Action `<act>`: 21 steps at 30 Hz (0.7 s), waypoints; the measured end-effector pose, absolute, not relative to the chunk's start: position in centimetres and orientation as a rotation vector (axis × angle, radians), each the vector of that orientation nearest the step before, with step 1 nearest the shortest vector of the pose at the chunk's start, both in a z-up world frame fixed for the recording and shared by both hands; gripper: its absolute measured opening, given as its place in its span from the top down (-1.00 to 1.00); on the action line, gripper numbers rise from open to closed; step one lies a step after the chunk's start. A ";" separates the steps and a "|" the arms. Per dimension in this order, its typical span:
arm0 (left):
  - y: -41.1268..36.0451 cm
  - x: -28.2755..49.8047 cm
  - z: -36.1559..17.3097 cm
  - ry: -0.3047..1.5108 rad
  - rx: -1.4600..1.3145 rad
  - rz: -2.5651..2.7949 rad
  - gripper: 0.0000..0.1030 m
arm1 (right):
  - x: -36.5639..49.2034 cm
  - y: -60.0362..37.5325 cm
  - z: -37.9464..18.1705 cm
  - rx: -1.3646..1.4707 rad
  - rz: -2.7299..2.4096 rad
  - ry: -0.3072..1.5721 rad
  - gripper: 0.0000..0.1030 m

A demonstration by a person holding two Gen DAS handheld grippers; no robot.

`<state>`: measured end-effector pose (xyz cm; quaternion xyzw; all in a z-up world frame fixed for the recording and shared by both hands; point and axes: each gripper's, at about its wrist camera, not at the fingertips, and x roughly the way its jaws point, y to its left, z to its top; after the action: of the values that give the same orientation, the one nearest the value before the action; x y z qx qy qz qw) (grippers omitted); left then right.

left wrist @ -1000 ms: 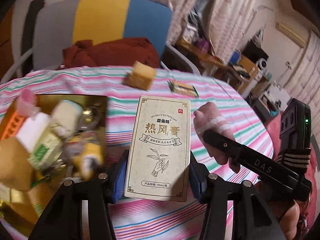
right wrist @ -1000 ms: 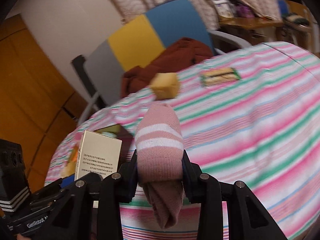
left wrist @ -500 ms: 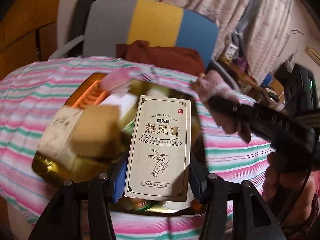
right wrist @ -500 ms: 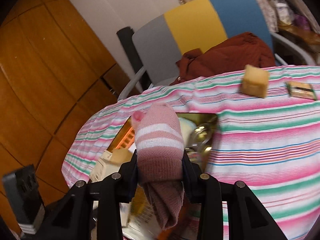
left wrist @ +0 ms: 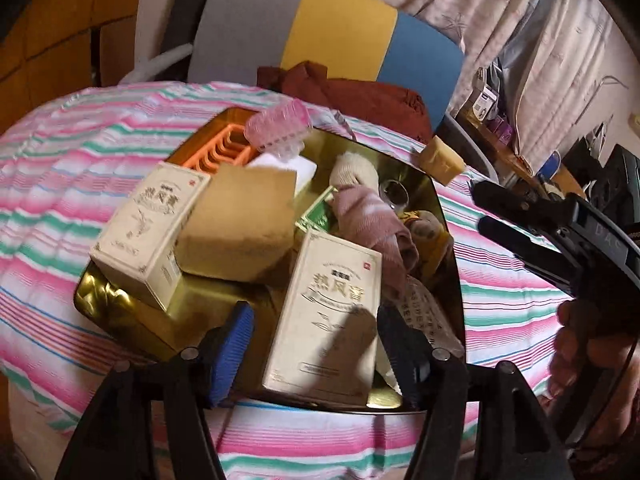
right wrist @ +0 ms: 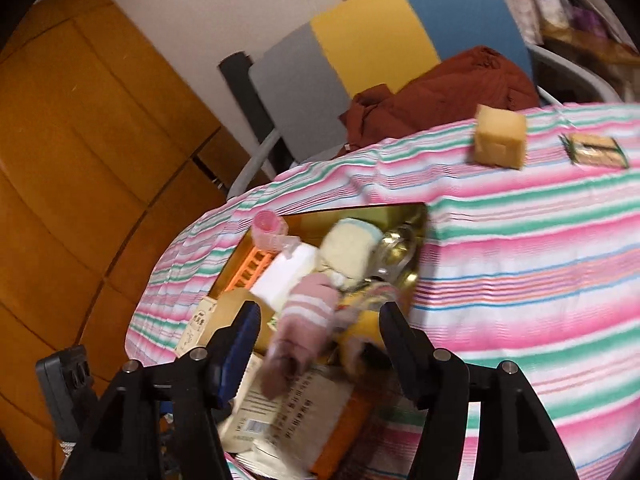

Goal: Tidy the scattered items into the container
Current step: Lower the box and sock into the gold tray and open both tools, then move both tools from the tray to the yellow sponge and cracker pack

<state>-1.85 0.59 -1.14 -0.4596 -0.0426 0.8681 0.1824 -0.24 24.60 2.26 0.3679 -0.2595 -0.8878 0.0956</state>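
The gold tin (left wrist: 96,296) sits on the striped tablecloth, piled with items. A cream box with Chinese lettering (left wrist: 336,280) leans inside it, just ahead of my left gripper (left wrist: 312,316), which is open and clear of the box. The pink striped sock (left wrist: 368,220) lies loose in the tin beside the box. In the right wrist view my right gripper (right wrist: 320,310) is open above the tin (right wrist: 360,214), and the blurred pink sock (right wrist: 304,320) is free between its spread fingers. The right gripper (left wrist: 480,206) also shows at the tin's right side.
In the tin lie a second cream box (left wrist: 148,224), a brown carton (left wrist: 240,224), a pink roller (left wrist: 280,128), an orange rack (left wrist: 224,156) and a white sock (left wrist: 354,172). A tan cube (right wrist: 500,142) and a small packet (right wrist: 594,152) lie on the cloth. A chair with a red garment (left wrist: 360,96) stands behind.
Both grippers swung left over the tin and opened. The cream box left the left gripper and now rests in the tin. The pink sock dropped from the right gripper into it.
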 end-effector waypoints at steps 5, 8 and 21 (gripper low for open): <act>0.6 -3.2 -1.0 -0.086 -1.260 2.526 -0.20 | 0.2 26.5 1.6 1.097 -2.651 -0.833 -0.22; 0.4 -4.1 -0.9 -0.109 -1.272 2.542 -0.19 | 0.6 27.7 1.3 1.088 -2.663 -0.866 -0.22; 1.3 -3.4 1.6 -0.331 -1.202 2.529 -0.34 | 1.5 34.4 -1.8 1.147 -2.722 -1.016 -0.22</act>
<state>-3.39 1.31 1.65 -0.4209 -0.1160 0.8852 0.1602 1.46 34.35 -1.85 0.3673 -0.3251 -0.8714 0.0091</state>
